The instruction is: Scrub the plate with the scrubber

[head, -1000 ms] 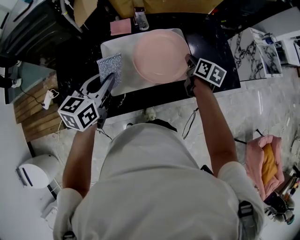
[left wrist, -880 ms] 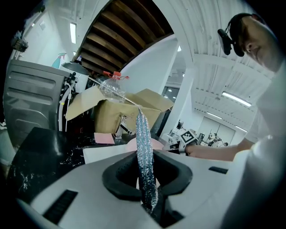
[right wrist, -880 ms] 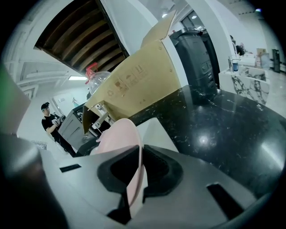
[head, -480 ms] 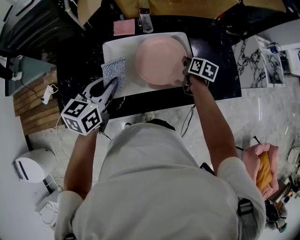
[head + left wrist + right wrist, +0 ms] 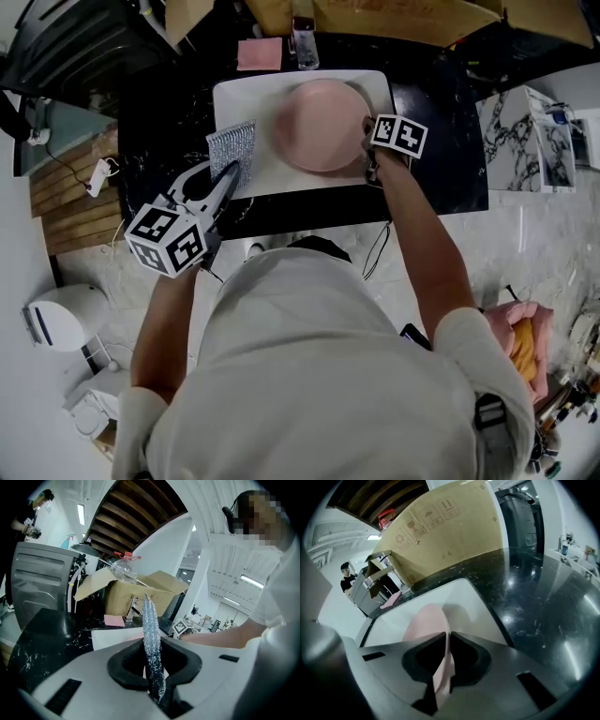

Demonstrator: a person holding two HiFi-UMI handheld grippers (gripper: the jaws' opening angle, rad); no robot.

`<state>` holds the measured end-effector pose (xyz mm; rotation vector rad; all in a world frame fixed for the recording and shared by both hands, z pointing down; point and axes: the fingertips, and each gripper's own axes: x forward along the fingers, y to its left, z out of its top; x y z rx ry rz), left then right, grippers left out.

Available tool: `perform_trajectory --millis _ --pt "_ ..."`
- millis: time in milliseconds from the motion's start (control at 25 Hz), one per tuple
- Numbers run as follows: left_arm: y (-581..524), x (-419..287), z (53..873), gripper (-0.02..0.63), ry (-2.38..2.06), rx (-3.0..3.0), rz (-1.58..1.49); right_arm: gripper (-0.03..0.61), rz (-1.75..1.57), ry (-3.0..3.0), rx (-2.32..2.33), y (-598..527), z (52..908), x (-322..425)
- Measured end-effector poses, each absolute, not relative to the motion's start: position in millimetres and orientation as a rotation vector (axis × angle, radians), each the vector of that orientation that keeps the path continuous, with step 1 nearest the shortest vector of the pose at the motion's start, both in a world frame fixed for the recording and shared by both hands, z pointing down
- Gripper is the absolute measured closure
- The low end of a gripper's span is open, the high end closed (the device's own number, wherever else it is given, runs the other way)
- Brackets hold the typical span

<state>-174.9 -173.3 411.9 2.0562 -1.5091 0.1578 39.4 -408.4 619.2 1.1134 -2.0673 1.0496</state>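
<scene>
1. Lower left: left claw (image 5: 228, 172) clenched on the silver mesh rectangular scrubber (image 5: 232, 146), at the left edge of the white tray (image 5: 246, 97).
2. Upper centre: right claw (image 5: 368, 133) grips the right rim of the round pink plate (image 5: 319, 112) over the tray.
3. Step: both grasped, scrubbing not begun. Next: swing scrubber right onto plate face.

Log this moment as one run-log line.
left claw: shut on scrubber | right claw: shut on plate rim | plate: over white tray | scrubber: beside plate, apart

Pink plate (image 5: 322, 125), rim pinched, silvery scrubber (image 5: 232, 148) (mesh) alongside
</scene>
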Motion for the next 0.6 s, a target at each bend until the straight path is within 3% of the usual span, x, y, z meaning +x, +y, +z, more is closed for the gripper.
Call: perform_trajectory --millis 600 --pt "-173.7 -183.7 424.3 0.551 -1.495 2.015 0.145 0.552 1.016 -1.992 1.069 -416.3 660.7 30.1"
